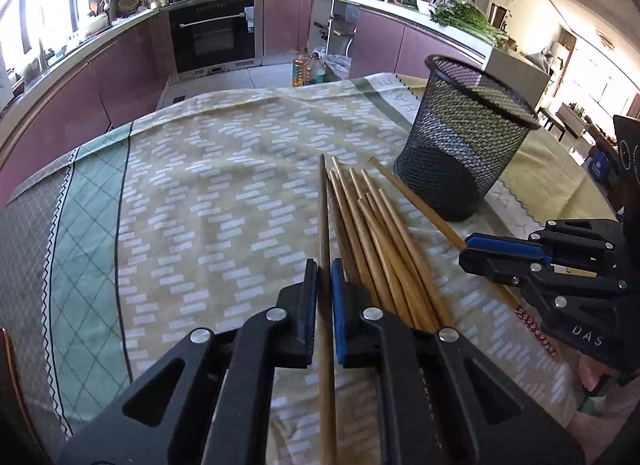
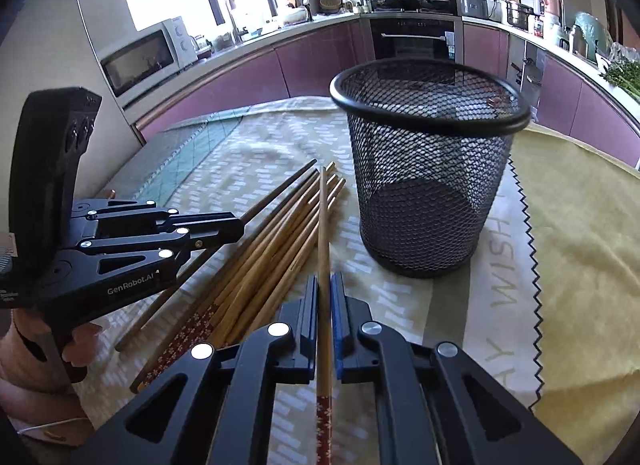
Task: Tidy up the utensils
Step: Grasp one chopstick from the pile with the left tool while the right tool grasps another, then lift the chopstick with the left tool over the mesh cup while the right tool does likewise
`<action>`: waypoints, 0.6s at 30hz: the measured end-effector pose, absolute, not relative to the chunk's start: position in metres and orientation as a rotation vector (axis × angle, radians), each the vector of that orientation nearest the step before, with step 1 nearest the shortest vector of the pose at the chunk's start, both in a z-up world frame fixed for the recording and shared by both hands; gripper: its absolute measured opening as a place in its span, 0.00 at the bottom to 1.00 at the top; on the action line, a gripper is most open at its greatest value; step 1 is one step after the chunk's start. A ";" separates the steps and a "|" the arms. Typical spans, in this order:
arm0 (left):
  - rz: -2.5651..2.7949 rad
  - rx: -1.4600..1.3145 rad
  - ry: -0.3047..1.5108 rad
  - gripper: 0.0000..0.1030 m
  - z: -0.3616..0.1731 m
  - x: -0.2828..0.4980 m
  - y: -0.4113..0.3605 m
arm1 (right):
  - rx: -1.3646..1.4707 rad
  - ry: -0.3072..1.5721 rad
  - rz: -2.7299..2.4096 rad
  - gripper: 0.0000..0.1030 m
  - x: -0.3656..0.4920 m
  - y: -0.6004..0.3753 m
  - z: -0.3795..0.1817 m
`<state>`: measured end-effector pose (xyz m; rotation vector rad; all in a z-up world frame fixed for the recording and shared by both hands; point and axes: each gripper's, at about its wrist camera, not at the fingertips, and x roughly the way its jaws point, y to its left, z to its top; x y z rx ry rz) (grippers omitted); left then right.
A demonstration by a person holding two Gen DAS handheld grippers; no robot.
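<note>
Several bamboo chopsticks lie in a loose bundle on the patterned tablecloth, left of a black mesh cup that stands upright and looks empty. My left gripper is shut on a darker wooden chopstick at the bundle's left edge. My right gripper comes in from the right, shut on a light chopstick whose tip points toward the cup. In the right wrist view that chopstick runs between the right gripper pads, the left gripper holds the dark chopstick, and the cup stands just ahead.
A yellow cloth with a zigzag edge lies under and right of the cup. A person's hand grips the left tool's handle. Purple kitchen cabinets, an oven and oil bottles on the floor lie beyond the table's far edge.
</note>
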<state>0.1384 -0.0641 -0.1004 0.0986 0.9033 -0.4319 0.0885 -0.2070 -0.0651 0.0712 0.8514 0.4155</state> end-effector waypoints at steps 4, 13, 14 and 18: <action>-0.460 0.076 0.866 0.08 -0.082 0.129 -0.058 | 0.090 0.802 0.442 0.05 0.080 -0.213 -0.050; -0.552 0.015 0.782 0.08 -0.030 0.111 -0.045 | 0.125 0.662 0.465 0.05 0.064 -0.234 -0.011; -0.563 0.005 0.769 0.08 -0.022 0.108 -0.043 | 0.126 0.647 0.463 0.05 0.062 -0.236 -0.007; -0.594 -0.028 0.721 0.08 -0.001 0.098 -0.036 | 0.129 0.591 0.462 0.05 0.057 -0.244 0.008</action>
